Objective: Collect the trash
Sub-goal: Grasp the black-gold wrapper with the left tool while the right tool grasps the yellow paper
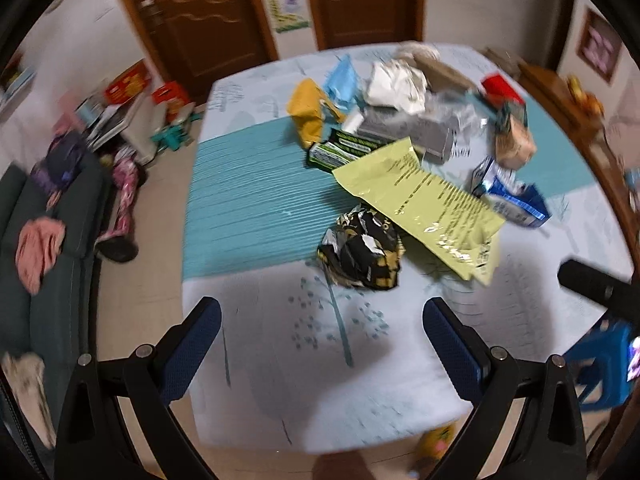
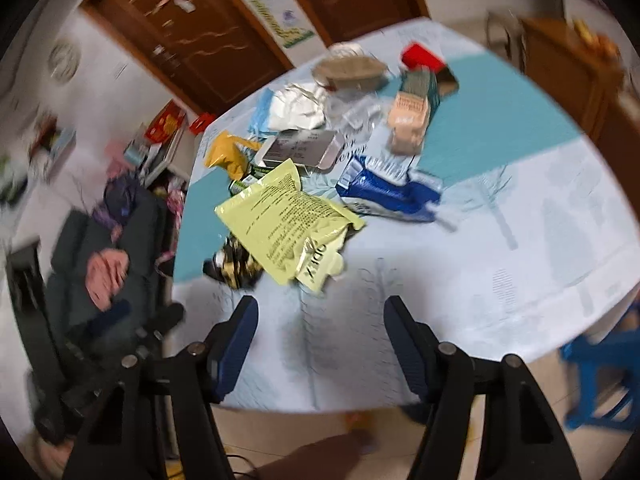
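You are holding both tools above the near end of the table [image 1: 248,408], and neither has anything in it. The left gripper [image 1: 322,320] is spread wide, its blue pads [image 1: 200,344] well apart over bare cloth; the right gripper [image 2: 320,316] is standing open in the same way, though a little narrower.

The trash is lying in a loose heap from the middle of the table toward the far end. Nearest to you, the crumpled black-and-yellow wrapper [image 1: 364,252] is sitting partly under the pale yellow bag [image 1: 424,204], with the blue-and-white pouch [image 2: 384,192] to their right. Further off, the grey box [image 1: 408,132], the mustard bag [image 1: 306,112], the green packet [image 1: 340,150] and the white crumpled paper [image 1: 396,84] are crowding together.

You are likely dealing with light, thin, glossy film here: it should crush easily and may slide off the pads. Try pinching the black wrapper across its bunched body, and the yellow bag at its ragged near corner rather than on its flat face. The grey box looks stiffer; take it across a narrow side.

You are working with open cloth on the near side and on the left teal band [image 1: 248,192]. The left table edge is dropping straight to the floor, and anything light could get swept off there.
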Demonstrator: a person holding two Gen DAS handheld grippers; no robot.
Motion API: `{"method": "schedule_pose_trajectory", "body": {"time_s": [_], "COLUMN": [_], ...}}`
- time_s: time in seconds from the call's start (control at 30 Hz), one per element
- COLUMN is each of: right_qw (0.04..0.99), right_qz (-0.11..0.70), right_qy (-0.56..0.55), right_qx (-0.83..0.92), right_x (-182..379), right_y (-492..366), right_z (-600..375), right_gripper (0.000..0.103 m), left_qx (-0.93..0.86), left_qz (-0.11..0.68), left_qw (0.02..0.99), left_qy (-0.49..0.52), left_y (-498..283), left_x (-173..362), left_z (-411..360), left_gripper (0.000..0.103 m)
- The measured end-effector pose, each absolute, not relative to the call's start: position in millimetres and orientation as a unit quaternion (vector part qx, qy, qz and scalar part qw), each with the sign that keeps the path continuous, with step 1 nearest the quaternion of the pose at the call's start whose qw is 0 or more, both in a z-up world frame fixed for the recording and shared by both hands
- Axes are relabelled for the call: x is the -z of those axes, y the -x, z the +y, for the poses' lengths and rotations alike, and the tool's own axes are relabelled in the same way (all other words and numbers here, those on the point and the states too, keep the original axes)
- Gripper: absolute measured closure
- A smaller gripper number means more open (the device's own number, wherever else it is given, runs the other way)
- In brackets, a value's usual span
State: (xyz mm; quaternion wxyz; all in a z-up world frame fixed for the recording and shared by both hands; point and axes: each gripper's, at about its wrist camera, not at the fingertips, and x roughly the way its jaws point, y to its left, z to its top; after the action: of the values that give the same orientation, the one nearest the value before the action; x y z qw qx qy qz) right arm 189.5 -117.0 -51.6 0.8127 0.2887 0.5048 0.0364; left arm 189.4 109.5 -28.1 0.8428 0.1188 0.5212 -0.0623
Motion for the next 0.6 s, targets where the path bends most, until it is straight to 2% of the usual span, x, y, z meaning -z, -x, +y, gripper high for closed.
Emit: {"method": "schedule_pose_trajectory", "body": {"time_s": [0.27, 0.6], "right_qw": [0.756, 0.734], "right_qz": [0.505, 0.499], "right_qy": [-0.416, -0.459], "right_qx": [0.007, 0.032], "right_x": [99.3, 121.4], "right_y": [-227.2, -252.1], "right_z": [-119.0, -114.1], "right_gripper": [0.037, 0.037], "left_qx": [0.117, 0.172], "left_qz": [0.532, 0.549], "left_qw": [0.82, 0.801], "left_qy": [-0.179, -0.166], "left_y": [-227.2, -249.0], "left_x": [66.4, 84.4], "left_z": [98.6, 101.2], "left_gripper": [0.003, 0.003]}}
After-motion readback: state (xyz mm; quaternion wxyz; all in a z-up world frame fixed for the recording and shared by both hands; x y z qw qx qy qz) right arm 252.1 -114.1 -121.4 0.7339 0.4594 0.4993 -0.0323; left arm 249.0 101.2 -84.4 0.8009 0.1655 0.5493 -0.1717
